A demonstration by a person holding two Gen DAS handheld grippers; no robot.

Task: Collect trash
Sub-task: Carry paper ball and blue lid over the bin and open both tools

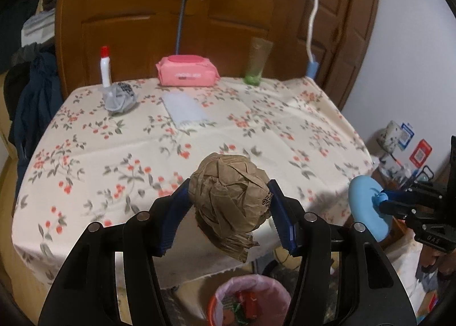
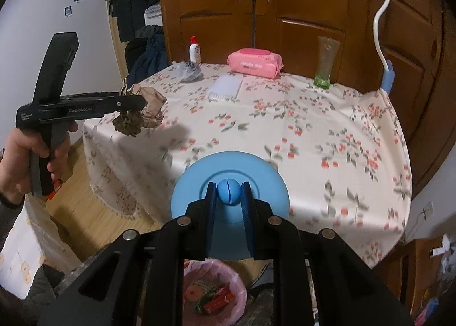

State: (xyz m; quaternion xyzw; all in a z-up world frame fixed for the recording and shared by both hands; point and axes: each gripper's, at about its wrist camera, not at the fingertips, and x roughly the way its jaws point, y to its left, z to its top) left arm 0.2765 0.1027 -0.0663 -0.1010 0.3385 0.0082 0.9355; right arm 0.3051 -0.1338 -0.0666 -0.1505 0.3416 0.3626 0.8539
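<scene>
- Left gripper [image 1: 229,212] clamped on crumpled brown paper ball [image 1: 230,200], pads pressing its two sides, a loose ragged tail hanging below the fingers. Held in the air off the near edge of the table [image 1: 85,155], short of the pink-lined bin [image 1: 245,297] on the floor.
- Soft, springy wad: could squeeze out sideways or shed that hanging tail if jostled on the way down.
- Bin mouth small and partly hidden behind the gripper body in the left wrist view; a release too early or off-centre likely lands the ball on the floor or on the liner's rim.
- Right gripper [image 2: 230,193] closed tight on the round knob [image 2: 229,192] of the blue lid [image 2: 185,192], lid carried tilted just above the bin.
- Grip on a smooth ball-shaped knob: could rotate or slip, dropping the lid into the bin or onto the trash [image 2: 211,296] already inside.
- Lid hanging right over the opening in the right wrist view: may block the ball's path or get knocked by the left gripper, the two tools being near each other here.
- Further out, crumpled grey wrapper [image 1: 118,96] on the floral cloth near the white bottle [image 1: 105,67], not yet collected; a careless reach there could tip the bottle, or the tall green glass [image 1: 256,61] beside the pink wipes pack [image 1: 186,71].
- Cloth overhanging the table edge: a snag from either gripper could drag everything on it.
</scene>
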